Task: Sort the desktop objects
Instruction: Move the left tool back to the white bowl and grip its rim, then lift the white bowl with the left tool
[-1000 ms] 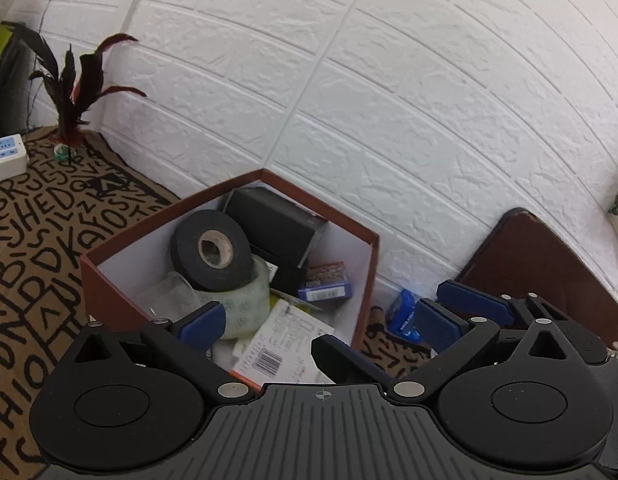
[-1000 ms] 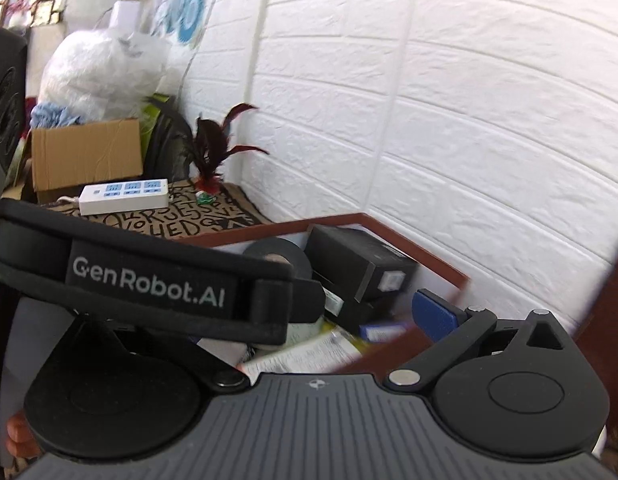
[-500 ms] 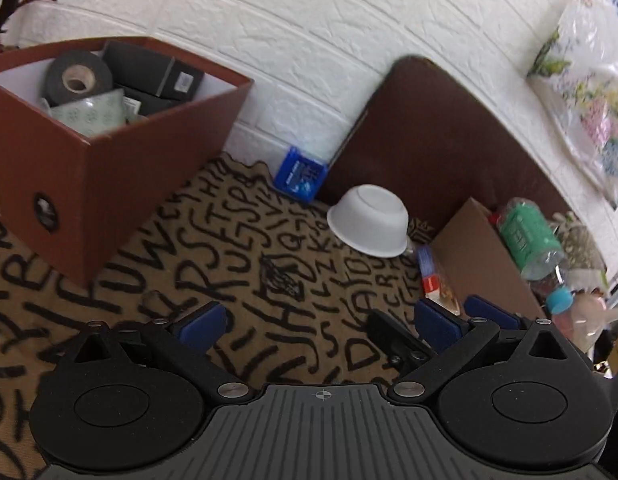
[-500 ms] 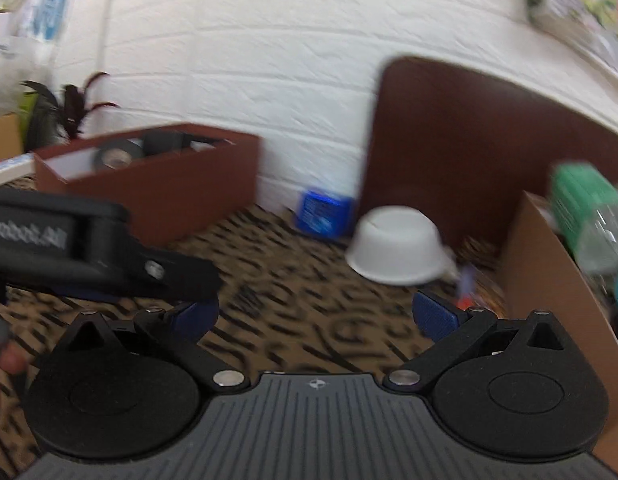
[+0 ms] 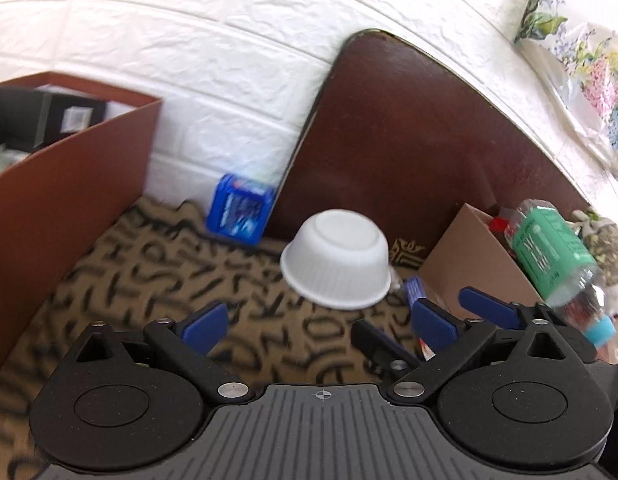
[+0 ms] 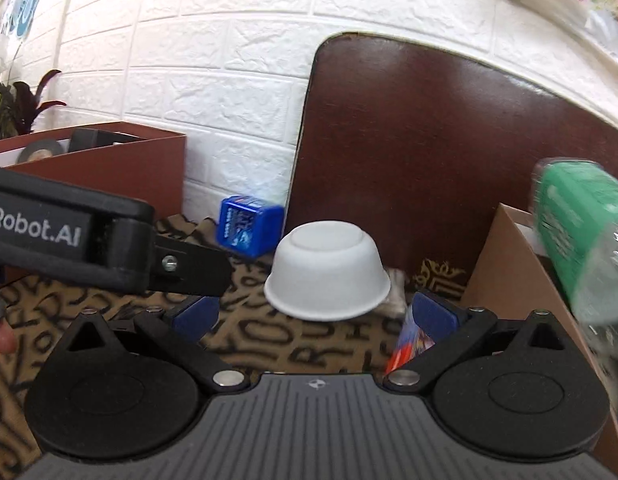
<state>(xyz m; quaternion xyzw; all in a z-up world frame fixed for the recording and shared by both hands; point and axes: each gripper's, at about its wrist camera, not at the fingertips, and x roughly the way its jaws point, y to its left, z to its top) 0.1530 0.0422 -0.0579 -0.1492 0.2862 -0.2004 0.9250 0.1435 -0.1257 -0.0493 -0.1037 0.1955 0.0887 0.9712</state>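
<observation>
white brick wall backed a letter-patterned mat [image 5: 157, 264], where an upturned white bowl [image 5: 336, 265] sat between a brown box [image 5: 49, 184] and a cardboard box [image 5: 477, 264]. both the left gripper [image 5: 317, 322] and right gripper [image 6: 315, 316] hung near it, fingers spread wide and empty.

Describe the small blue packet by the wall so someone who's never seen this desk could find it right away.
Start at the big dark brown rounded board leaning on the white brick wall. At its lower left edge, on the letter-patterned cloth, the small blue packet stands propped against the wall. It is bright blue with printing, unlike the plain white upturned bowl just in front to its right.
</observation>
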